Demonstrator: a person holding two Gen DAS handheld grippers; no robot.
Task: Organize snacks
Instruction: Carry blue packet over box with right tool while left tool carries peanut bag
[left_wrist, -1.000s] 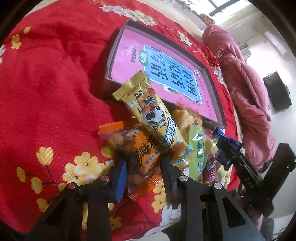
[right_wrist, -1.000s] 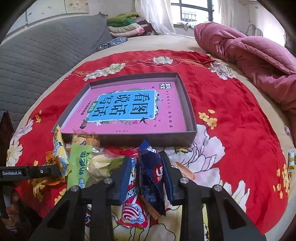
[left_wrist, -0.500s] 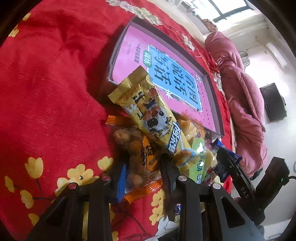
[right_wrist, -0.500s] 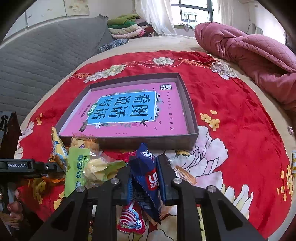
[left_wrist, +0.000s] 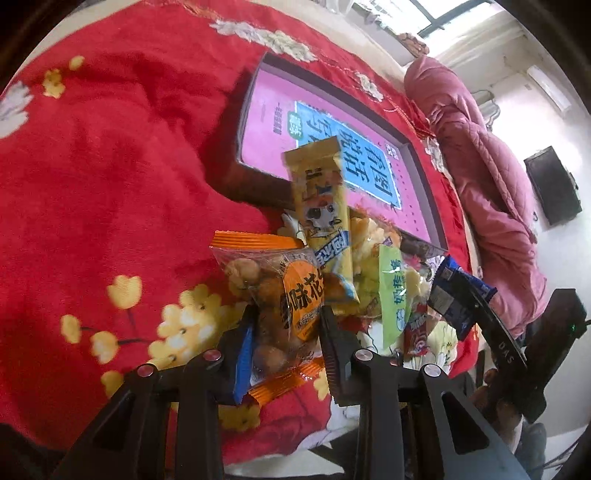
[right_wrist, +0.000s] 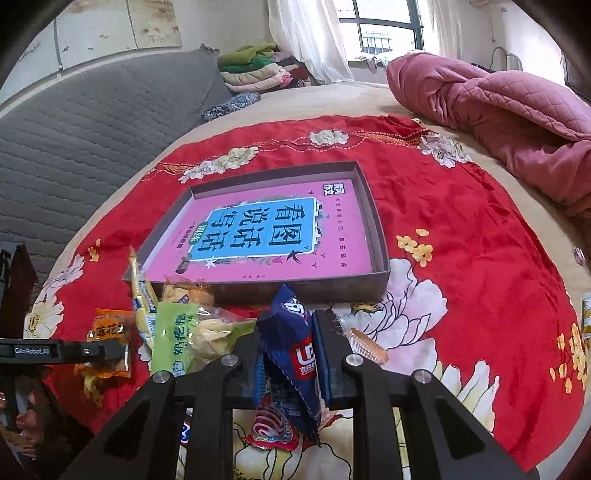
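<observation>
My left gripper (left_wrist: 288, 314) is shut on an orange peanut packet (left_wrist: 295, 295) and holds it just above the red flowered cloth (left_wrist: 110, 166). A yellow snack bar (left_wrist: 325, 214) leans on that packet, its top over the tray's near corner. My right gripper (right_wrist: 290, 332) is shut on a dark blue packet (right_wrist: 295, 354), lifted off the pile. A green packet (right_wrist: 175, 339) of pale chips and a red packet (right_wrist: 271, 428) lie on the cloth below. Beyond them sits the shallow brown tray (right_wrist: 378, 236) with a pink book inside.
A pink quilt (right_wrist: 498, 107) lies bunched at the right of the bed. A grey padded headboard (right_wrist: 92, 122) and folded clothes (right_wrist: 258, 70) are at the back. A small wrapped biscuit (right_wrist: 365, 345) lies beside my right fingers, and another packet (right_wrist: 585, 317) at the cloth's right edge.
My right jaws closed onto the blue packet and raised it slightly. My left gripper lifted the orange packet, and the yellow bar on it tipped more upright toward the tray.
</observation>
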